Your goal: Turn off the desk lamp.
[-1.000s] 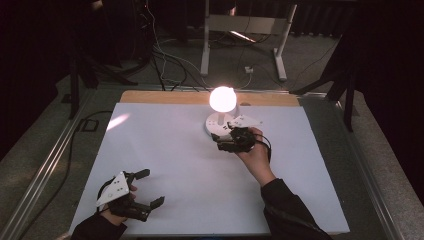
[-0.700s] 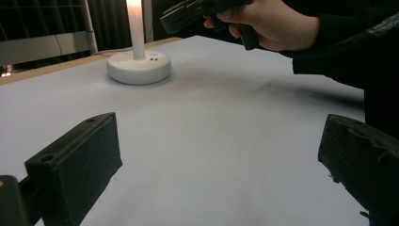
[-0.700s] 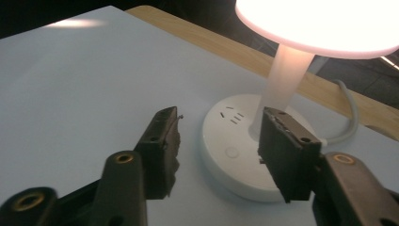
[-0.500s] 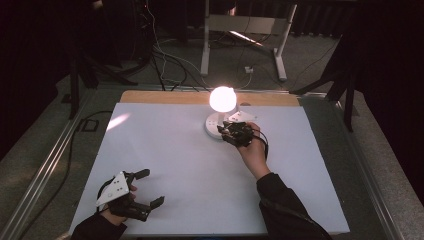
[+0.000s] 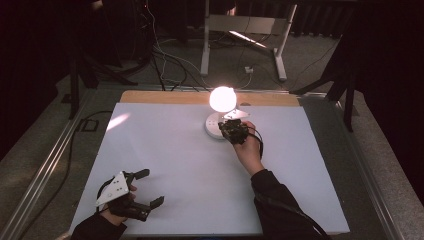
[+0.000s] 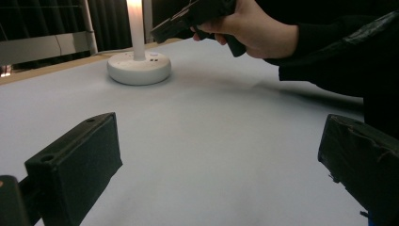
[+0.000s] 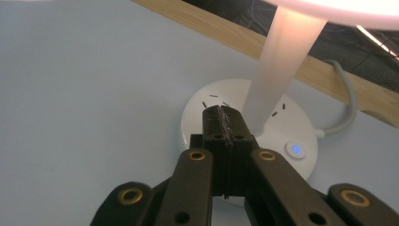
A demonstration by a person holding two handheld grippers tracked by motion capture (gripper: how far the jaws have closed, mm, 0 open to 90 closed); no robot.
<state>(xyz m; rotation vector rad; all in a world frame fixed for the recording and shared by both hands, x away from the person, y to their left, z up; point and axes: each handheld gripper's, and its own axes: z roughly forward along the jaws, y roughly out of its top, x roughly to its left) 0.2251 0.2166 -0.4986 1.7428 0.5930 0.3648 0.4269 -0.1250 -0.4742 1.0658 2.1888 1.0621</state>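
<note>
Lamp (image 5: 222,102) lit, standing at far-centre of white worktop (image 5: 200,165), just in front of wooden back edge (image 5: 165,97). Round white base (image 7: 244,127) w/ small dark slot marks and a blue-lit button (image 7: 295,149) at its near-right side in right gripper view; pale stem (image 7: 282,70) rising from base centre, glowing shade above. Grey cord (image 7: 341,115) leaving base toward back edge. Right claw (image 7: 222,121) pressed together, nothing between, tips over base just beside stem; can't tell if touching base. Right hand (image 5: 247,150) behind it, dark sleeve (image 5: 280,210) reaching in from near-right. Left claw (image 6: 211,155) spread wide apart, empty, low over near-left of worktop, well apart from lamp. Left hand (image 5: 117,212) gripping it at near edge, grey three-cornered plate (image 5: 113,187) on top.
</note>
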